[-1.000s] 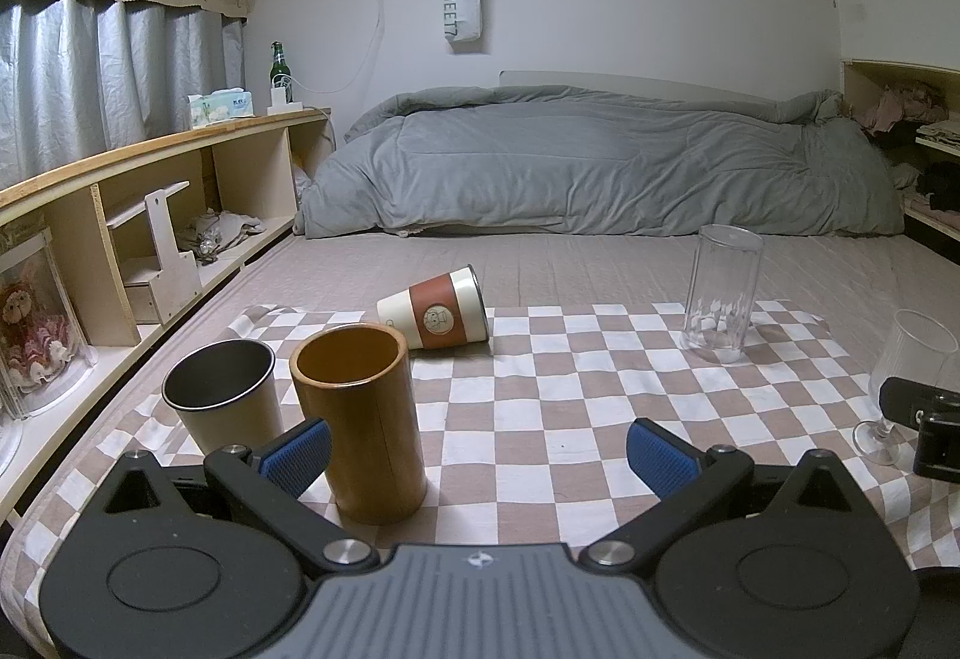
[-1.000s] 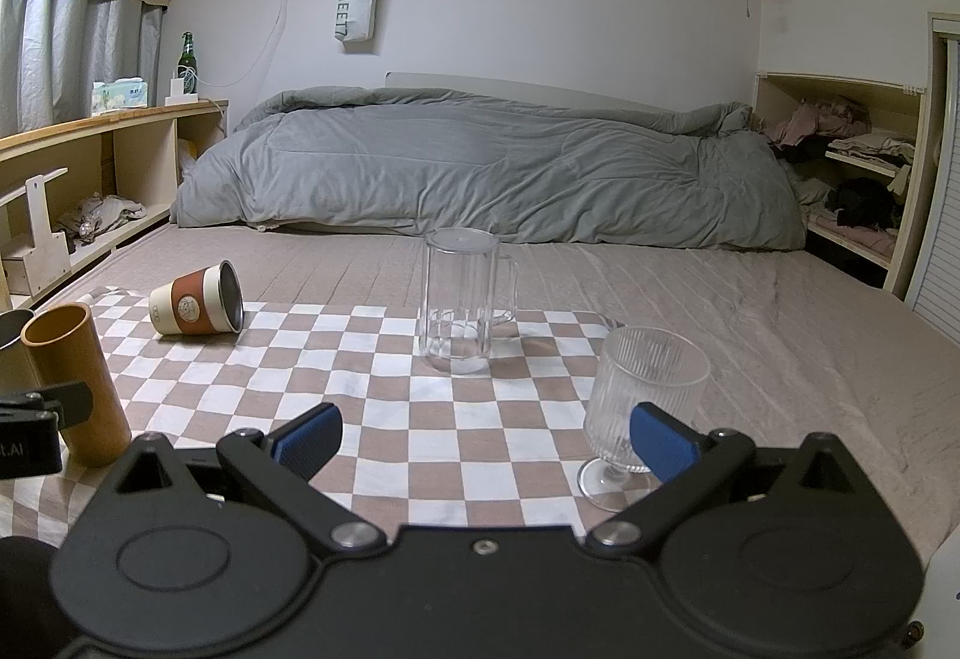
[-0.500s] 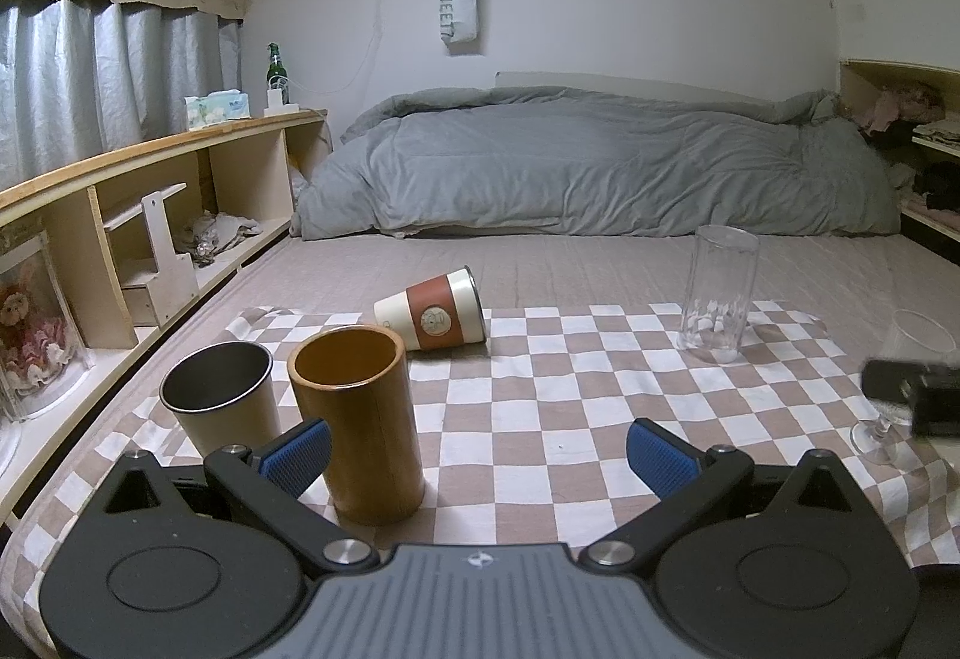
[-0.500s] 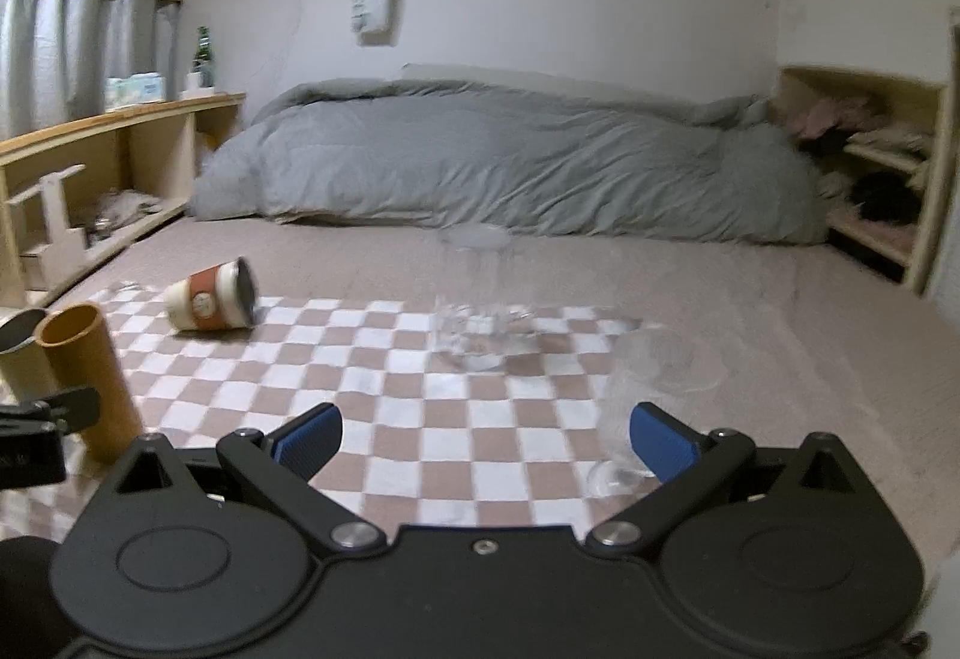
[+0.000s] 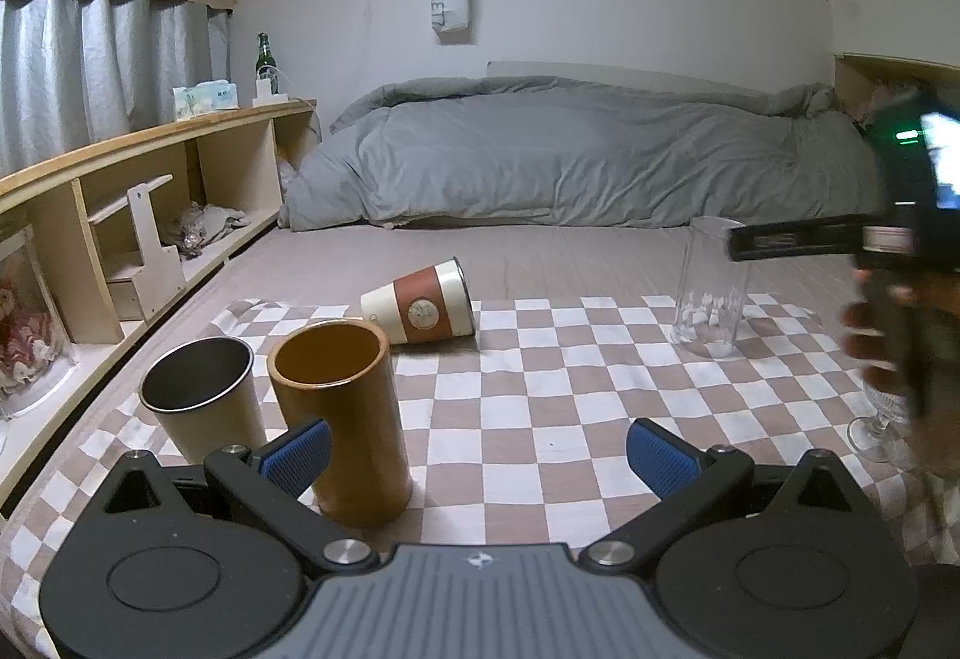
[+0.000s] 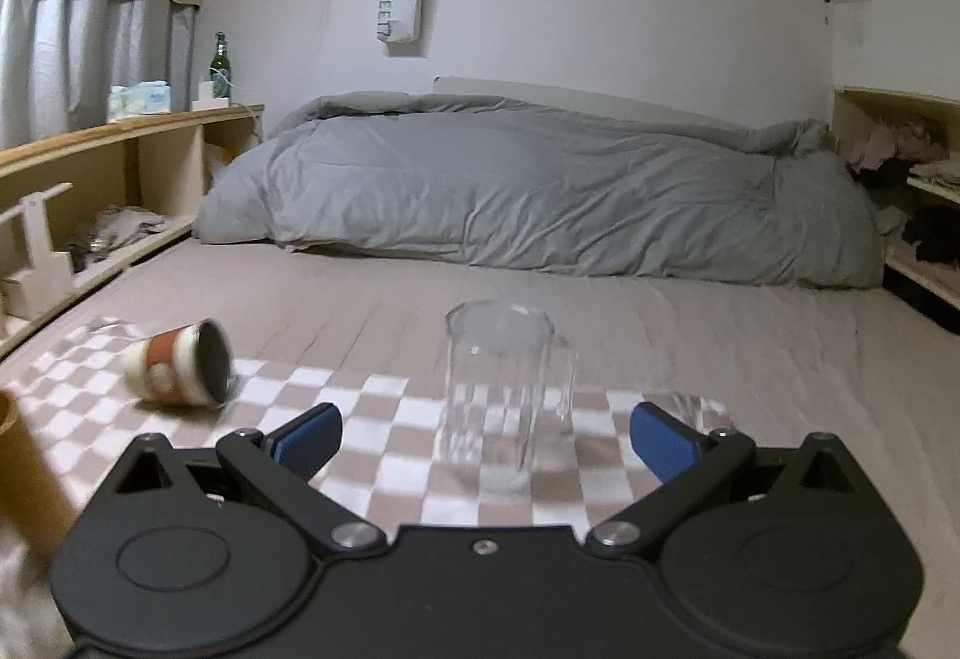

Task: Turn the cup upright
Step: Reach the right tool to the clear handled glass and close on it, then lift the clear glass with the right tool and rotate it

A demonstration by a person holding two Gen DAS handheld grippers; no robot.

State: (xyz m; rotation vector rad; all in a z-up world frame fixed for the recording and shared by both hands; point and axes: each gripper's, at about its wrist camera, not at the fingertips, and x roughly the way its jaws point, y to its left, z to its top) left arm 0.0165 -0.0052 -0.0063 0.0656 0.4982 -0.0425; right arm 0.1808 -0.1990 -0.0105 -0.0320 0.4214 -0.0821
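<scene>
Right gripper is lifting and swinging forward over the checkered cloth; the cup is lying on its side, untouched.

Both pairs of blue-padded fingers are standing wide and holding nothing: the right gripper (image 6: 485, 434) is now framing the clear glass mug (image 6: 507, 398), while the left gripper (image 5: 479, 449) is sitting low with the brown tumbler (image 5: 339, 407) and the steel cup (image 5: 201, 398) just beside its left finger. The cup (image 5: 423, 308), cream with a rust sleeve, is lying tipped at the far left of the checkered cloth (image 5: 570, 359), mouth toward the right. Compared with 1 second ago, the right gripper is higher and further forward, the stemmed glass (image 5: 879, 419) has slipped almost out of its view, and its body (image 5: 900, 239) is now showing large in the left view; the left gripper has barely shifted. This looks like an approach just beginning, with the grasp not yet started.
</scene>
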